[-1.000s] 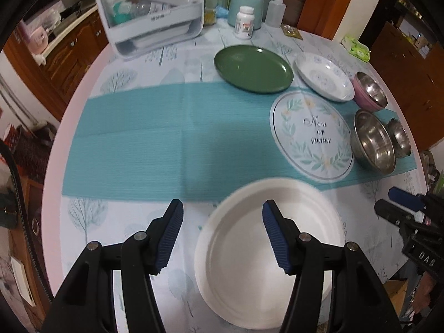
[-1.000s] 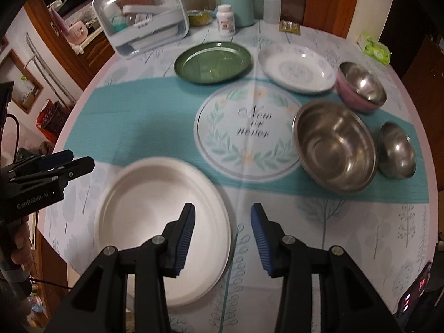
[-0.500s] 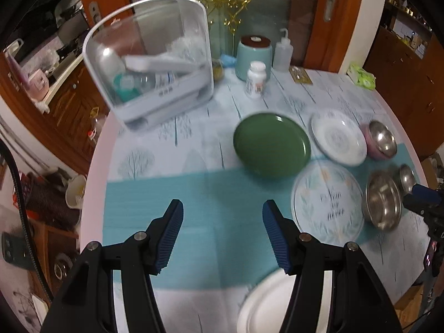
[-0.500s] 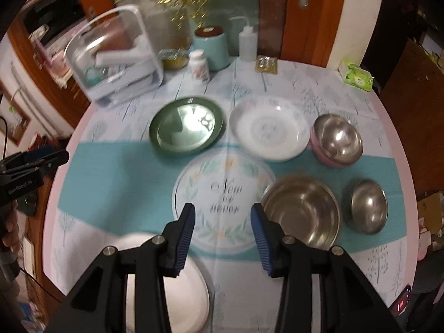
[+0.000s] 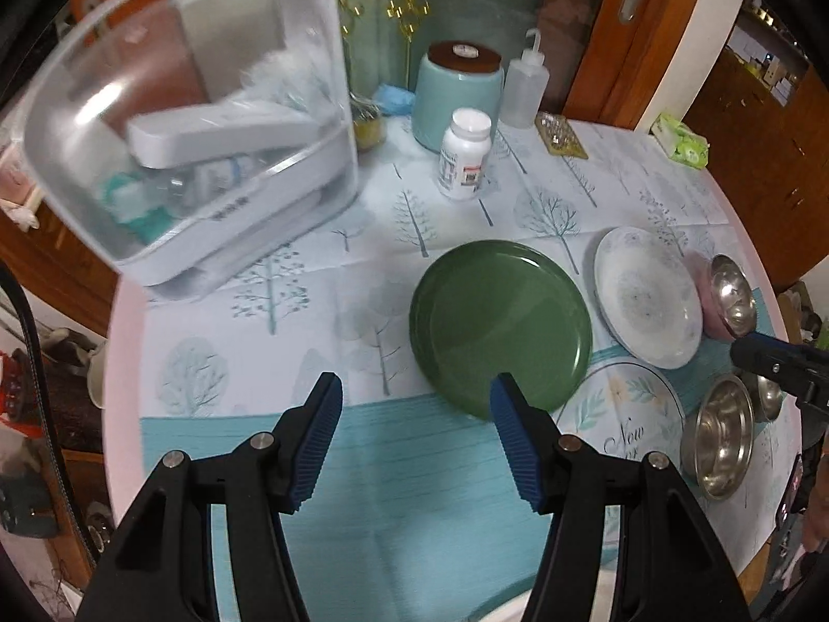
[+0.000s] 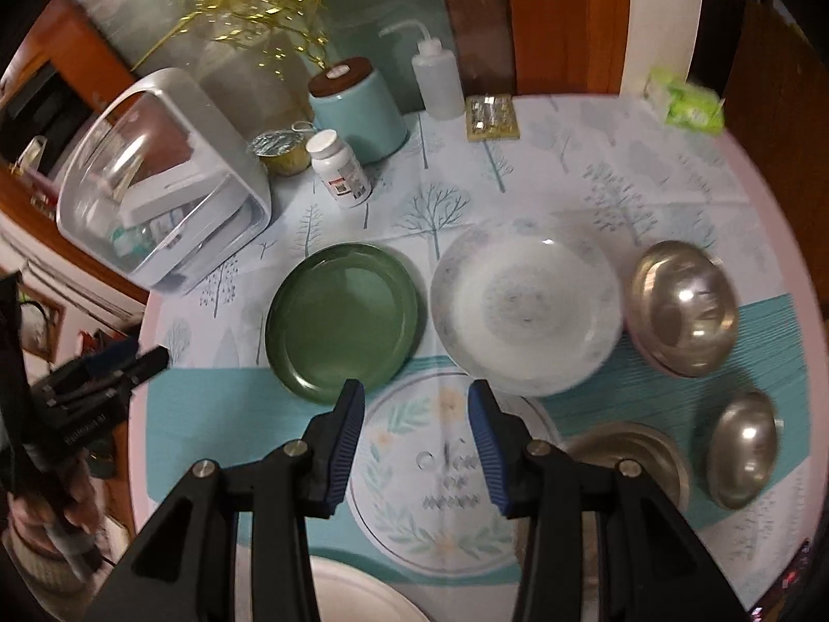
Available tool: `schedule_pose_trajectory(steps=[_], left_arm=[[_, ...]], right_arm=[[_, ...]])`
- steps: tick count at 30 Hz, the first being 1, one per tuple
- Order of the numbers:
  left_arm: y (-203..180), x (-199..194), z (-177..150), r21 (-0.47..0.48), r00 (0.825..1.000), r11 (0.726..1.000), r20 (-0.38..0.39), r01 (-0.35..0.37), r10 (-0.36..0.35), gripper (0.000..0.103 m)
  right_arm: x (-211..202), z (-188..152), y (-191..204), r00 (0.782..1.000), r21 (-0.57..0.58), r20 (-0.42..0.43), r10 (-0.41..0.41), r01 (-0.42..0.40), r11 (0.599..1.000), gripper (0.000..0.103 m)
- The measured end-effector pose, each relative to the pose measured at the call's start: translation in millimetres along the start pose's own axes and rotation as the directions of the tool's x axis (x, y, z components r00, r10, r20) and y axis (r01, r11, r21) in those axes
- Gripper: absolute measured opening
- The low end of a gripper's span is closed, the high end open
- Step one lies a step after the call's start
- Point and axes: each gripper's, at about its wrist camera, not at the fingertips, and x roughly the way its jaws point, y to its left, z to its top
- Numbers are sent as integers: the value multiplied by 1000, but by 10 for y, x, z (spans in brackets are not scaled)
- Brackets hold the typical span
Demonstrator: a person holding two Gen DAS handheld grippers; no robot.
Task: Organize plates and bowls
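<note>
Nearest in the left wrist view, the left gripper [image 5: 417, 427] hangs above the teal runner [image 5: 414, 492] with its blue pads spread wide and nothing between them. In the right wrist view the right gripper [image 6: 414, 430] is likewise spread and empty, over the printed plate [image 6: 440, 471], whose lettering its fingers partly cover.

At the bottom edge of the right wrist view only an arc of the white plate [image 6: 357, 593] shows; the rest is cut off by the frame and the gripper's arms. In the left wrist view it is barely a pale sliver between the fingers at the bottom edge. The big steel bowl [image 6: 629, 453] sits just right of the printed plate, mostly hidden behind the right finger. The small steel bowl [image 6: 743, 451] lies beside it, near the table's right edge.

Farther on, the green plate [image 6: 342, 329] and the patterned plate [image 6: 526, 311] lie side by side; motion blur makes the latter's pattern hard to read. To its right, a steel bowl sits in a pink bowl [image 6: 681, 306], with only a thin pink rim visible. In the left wrist view the right gripper's tip crosses in front of this pair.

At the back stand a clear-lidded box [image 5: 191, 124], blurred, with contents hard to make out, a pill bottle [image 5: 465, 153], a teal jar [image 5: 458, 93], a squeeze bottle [image 5: 526, 88], a foil cup [image 6: 280, 153] and a green packet [image 6: 686, 103].
</note>
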Motion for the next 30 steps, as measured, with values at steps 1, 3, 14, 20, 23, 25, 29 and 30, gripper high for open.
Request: schedule_pose_trajectory(steps=[1, 3, 14, 20, 23, 25, 29, 30], left_arm=[[1, 114, 38, -4, 1000, 1000, -15, 7, -7, 58], [22, 322, 94, -17, 999, 1000, -42, 19, -20, 58], [238, 1167, 263, -131, 988, 990, -133, 58, -75, 69], [196, 1430, 314, -129, 978, 986, -164, 109, -130, 70], [153, 1500, 334, -122, 976, 985, -167, 119, -139, 70], [135, 1530, 356, -121, 977, 985, -163, 120, -139, 70], [125, 1589, 403, -129, 978, 985, -159, 118, -137, 69], [123, 1595, 410, -128, 978, 985, -158, 119, -139, 68]], right_arm=[[91, 28, -25, 1000, 21, -13, 12, -11, 1000, 42], [286, 81, -73, 999, 65, -39, 37, -35, 997, 42], [1016, 129, -91, 984, 174, -132, 117, -93, 980, 42], [1285, 135, -78, 976, 204, -163, 142, -107, 973, 37], [1380, 150, -84, 975, 214, -171, 143, -105, 971, 35], [1437, 161, -88, 974, 227, -174, 148, -106, 968, 35], [1544, 172, -91, 971, 244, -178, 158, -112, 963, 26], [1553, 167, -104, 972, 244, -177, 157, -111, 963, 25]])
